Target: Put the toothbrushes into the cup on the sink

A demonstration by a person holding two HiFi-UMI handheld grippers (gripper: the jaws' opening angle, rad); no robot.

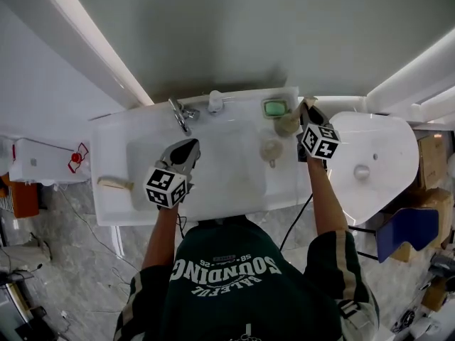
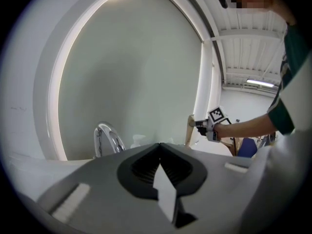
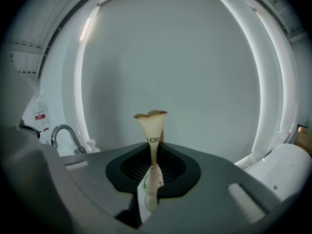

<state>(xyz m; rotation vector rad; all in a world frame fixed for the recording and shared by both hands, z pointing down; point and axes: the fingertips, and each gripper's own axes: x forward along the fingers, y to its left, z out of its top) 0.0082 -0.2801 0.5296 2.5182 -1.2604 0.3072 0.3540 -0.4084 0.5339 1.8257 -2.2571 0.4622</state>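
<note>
Two grippers are hovering above the sink [image 1: 114, 142]. The right gripper [image 3: 152, 156] is pinching a paper-wrapped toothbrush [image 3: 152, 128]; the left gripper [image 2: 160, 148] is pressing its jaws together.

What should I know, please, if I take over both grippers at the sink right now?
Right gripper: shut on a beige wrapped toothbrush, held upright over the back right of the sink, beside the green soap dish.
Left gripper: shut, empty, over the basin near the tap.
Cup: on the sink's right ledge, nearer the person than the held toothbrush; no toothbrush visible in it.
Beige piece on the left ledge: probably another toothbrush.
Done: one toothbrush picked up.
Left: put it in the cup, then fetch the other.
</note>
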